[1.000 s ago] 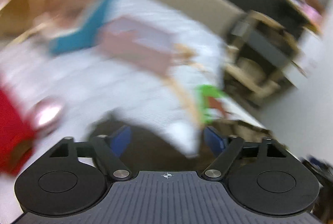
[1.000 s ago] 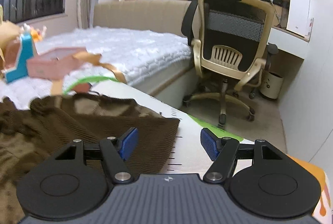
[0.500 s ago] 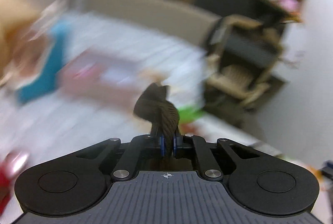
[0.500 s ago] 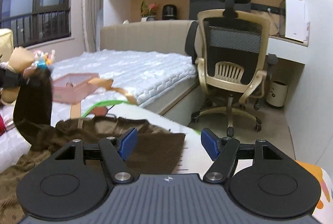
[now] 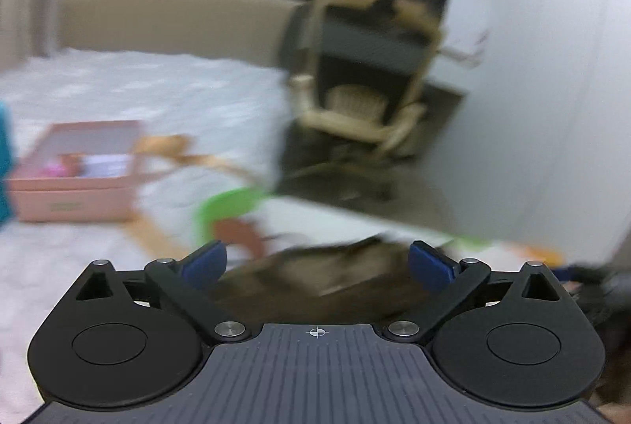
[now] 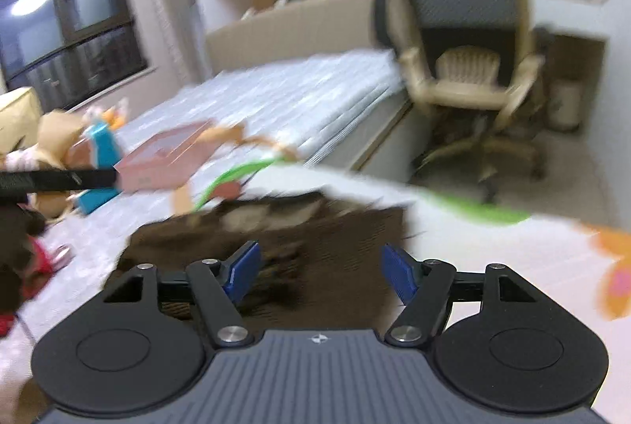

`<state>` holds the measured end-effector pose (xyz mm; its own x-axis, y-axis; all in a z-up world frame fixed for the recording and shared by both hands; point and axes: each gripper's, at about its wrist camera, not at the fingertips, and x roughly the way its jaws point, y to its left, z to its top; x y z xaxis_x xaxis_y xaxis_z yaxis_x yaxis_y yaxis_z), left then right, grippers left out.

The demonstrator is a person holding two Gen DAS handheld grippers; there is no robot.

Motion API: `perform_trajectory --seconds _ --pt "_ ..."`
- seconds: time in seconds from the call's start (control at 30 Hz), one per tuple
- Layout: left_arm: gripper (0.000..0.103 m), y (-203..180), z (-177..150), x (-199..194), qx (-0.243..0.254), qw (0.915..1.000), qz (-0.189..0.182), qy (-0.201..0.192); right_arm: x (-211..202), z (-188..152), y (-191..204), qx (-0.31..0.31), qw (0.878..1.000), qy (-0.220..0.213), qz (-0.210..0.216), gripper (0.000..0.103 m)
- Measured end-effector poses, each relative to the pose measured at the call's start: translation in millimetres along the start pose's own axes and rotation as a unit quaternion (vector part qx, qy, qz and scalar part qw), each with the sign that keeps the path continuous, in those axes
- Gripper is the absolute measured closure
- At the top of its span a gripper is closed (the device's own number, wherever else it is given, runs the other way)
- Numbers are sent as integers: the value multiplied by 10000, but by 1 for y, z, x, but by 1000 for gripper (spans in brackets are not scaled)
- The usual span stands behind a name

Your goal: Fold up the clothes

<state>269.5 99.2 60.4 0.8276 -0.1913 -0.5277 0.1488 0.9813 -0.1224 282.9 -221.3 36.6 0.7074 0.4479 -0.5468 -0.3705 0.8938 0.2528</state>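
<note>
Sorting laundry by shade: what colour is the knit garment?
Dark brown garment, ribbed; clearest in the right wrist view.

Brown ribbed sweater [image 6: 315,238], pink box [image 5: 75,175], seemingly beige chair [image 6: 469,69]

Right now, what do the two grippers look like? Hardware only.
Both look identical. The left gripper and right gripper each have blue finger pads on black linkage arms with silver pivot screws, two round black housings, and a ribbed dark grey body marked with a small white crosshair. No cables, hands or sleeves are visible.
</note>
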Motion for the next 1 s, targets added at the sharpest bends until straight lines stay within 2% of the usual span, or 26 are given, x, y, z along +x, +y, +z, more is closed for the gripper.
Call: perform_trajectory --seconds 0.1,0.17,0.2,0.23,0.3,0.33,0.4,0.47,0.5,0.53,0.57,0.63,0.7,0.73,0.87,0.9,1.0 --pt "1 21 -19 -3 167 9998 -40 61 45 -5 18 42 9994 322 77 37" --pt "1 29 -25 -6 93 9996 -236 105 75 -9 28 39 9990 437 32 51" --pt "1 32 -26 -7 60 9993 -352 131 88 -12 31 23 9986 529 19 64" --pt "1 31 -26 -7 41 9988 -470 153 100 -15 34 4 9981 617 5 71" --pt "1 31 -27 -13 57 9973 -717 142 95 -12 41 -242 9989 386 -75 82" --pt "1 32 -27 -15 61 9963 -851 122 87 -8 42 -366 9991 206 -92 83" --pt "0 29 -27 -22 54 9931 -1170 96 68 4 41 -668 9971 -222 -299 83" --pt "0 21 -28 -20 24 9887 -1492 135 50 12 38 -1170 9872 -613 -895 83" --pt "0 18 -29 -12 -12 9873 -1574 206 47 13 33 -1330 9824 -621 -1152 82" --pt "0 14 -30 -3 -55 9861 -1633 292 48 13 28 -1357 9812 -515 -1269 76" --pt "0 11 -33 9 -96 9850 -1661 450 54 11 20 -1314 9833 -188 -1248 76" --pt "0 4 -41 34 -178 9821 -1695 808 66 0 5 -1064 9878 333 -1083 65" --pt "0 2 -50 58 -187 9819 -1430 1229 66 -9 -1 -989 9869 368 -1217 58" --pt "0 3 -55 67 -177 9824 -1229 1394 60 -8 0 -1002 9874 250 -1198 55" --pt "0 8 -57 66 41 9868 -891 1350 38 -6 2 -1053 9879 -219 -1118 54" --pt "0 8 -57 65 69 9880 -774 1335 40 -5 2 -1078 9882 -207 -1066 52" --pt "0 12 -57 54 48 9896 -569 1321 72 -13 -6 -989 9874 531 -1118 50"
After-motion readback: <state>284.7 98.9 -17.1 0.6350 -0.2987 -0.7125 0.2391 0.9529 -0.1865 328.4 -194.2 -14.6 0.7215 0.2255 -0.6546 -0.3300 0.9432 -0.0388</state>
